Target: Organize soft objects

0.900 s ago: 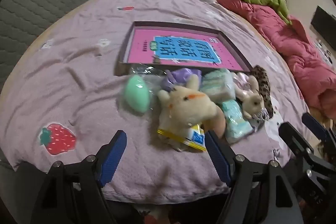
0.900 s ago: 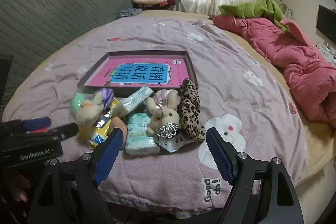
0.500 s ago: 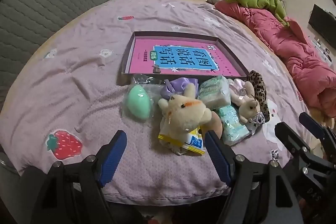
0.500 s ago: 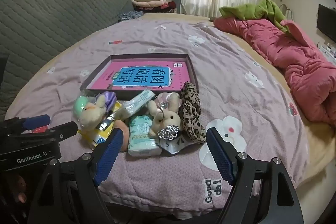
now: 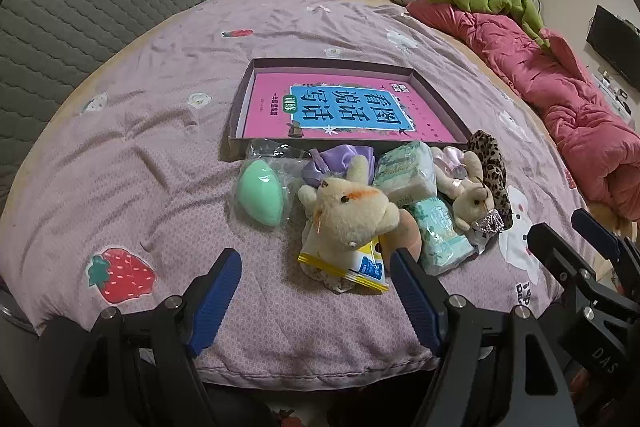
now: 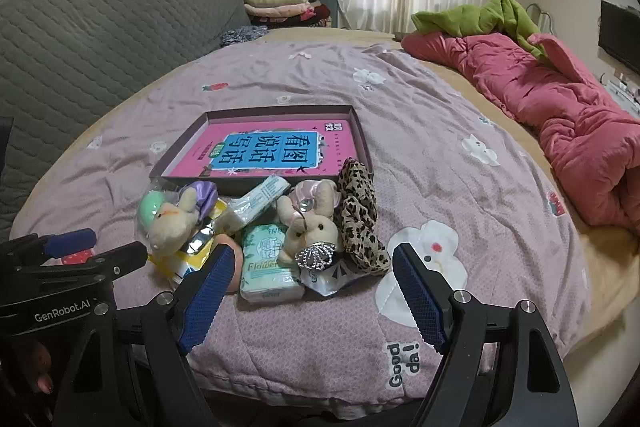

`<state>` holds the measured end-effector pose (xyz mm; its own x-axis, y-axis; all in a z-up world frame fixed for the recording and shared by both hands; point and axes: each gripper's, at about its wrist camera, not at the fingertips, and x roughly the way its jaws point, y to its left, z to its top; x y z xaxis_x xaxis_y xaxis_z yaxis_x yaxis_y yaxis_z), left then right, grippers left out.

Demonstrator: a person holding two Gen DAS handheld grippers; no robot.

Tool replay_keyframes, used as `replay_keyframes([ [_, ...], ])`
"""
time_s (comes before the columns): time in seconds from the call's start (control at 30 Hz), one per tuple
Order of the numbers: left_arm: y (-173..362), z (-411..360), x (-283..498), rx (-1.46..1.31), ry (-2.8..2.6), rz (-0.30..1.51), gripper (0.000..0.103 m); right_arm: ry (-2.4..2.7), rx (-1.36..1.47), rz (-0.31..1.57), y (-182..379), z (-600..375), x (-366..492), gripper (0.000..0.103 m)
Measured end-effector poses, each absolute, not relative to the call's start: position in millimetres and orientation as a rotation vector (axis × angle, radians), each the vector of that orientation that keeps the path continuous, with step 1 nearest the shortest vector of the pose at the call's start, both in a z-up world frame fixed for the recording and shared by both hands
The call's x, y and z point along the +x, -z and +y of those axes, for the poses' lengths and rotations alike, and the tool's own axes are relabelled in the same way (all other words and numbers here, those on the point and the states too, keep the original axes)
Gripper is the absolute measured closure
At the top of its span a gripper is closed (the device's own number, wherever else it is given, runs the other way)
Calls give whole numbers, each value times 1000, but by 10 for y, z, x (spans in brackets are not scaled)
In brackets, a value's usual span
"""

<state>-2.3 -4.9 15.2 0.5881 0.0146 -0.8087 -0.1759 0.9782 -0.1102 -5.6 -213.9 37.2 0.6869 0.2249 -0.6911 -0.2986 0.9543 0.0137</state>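
1. The bed (image 5: pixel 168 115), under a lilac quilt, fills most of both wrist views; a pink duvet (image 6: pixel 560 107) lies bunched at the right edge.
2. A shallow box (image 5: pixel 240 115) with a pink book (image 5: pixel 344 111) in it sits at frame centre, just beyond the pile.
3. The pile of soft objects lies near the lower middle: cream plush toy (image 5: pixel 352 211), green sponge egg (image 5: pixel 260 193), tissue packs (image 5: pixel 440 227), a smaller plush (image 6: pixel 312 227) and a leopard scrunchie (image 6: pixel 360 215), all touching or overlapping.
4. The left claw (image 5: pixel 316 291) and right claw (image 6: pixel 308 287) both stand wide with nothing between the jaws, short of the pile.
5. Judged step: the approach, nothing picked yet. The next move likely calls for lowering one claw over a single item, such as the cream plush, and closing gently before carrying it to the box.
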Motion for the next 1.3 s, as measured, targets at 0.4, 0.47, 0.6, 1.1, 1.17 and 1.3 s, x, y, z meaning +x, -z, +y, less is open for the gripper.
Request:
replay_keyframes([
  [0.4, -145, -60, -15, -177, -110, 932, 27, -303, -107, 750, -385, -2121, -67, 21],
  [0.47, -145, -58, -16, -176, -110, 930, 27, -303, -108, 752, -380, -2111, -63, 21],
  [0.6, -142, -62, -17, -173, -110, 925, 27, -312, -108, 751, -381, -2102, -72, 21],
  [1.1, -142, -60, -13, -171, -111, 925, 27, -314, -102, 748, -393, -2117, -76, 21],
  [1.17, -142, -59, -12, -173, -110, 926, 27, -315, -101, 748, -393, -2118, -76, 21],
  [1.3, -141, -62, -13, -173, -111, 926, 27, -313, -96, 752, -390, -2125, -78, 21],
])
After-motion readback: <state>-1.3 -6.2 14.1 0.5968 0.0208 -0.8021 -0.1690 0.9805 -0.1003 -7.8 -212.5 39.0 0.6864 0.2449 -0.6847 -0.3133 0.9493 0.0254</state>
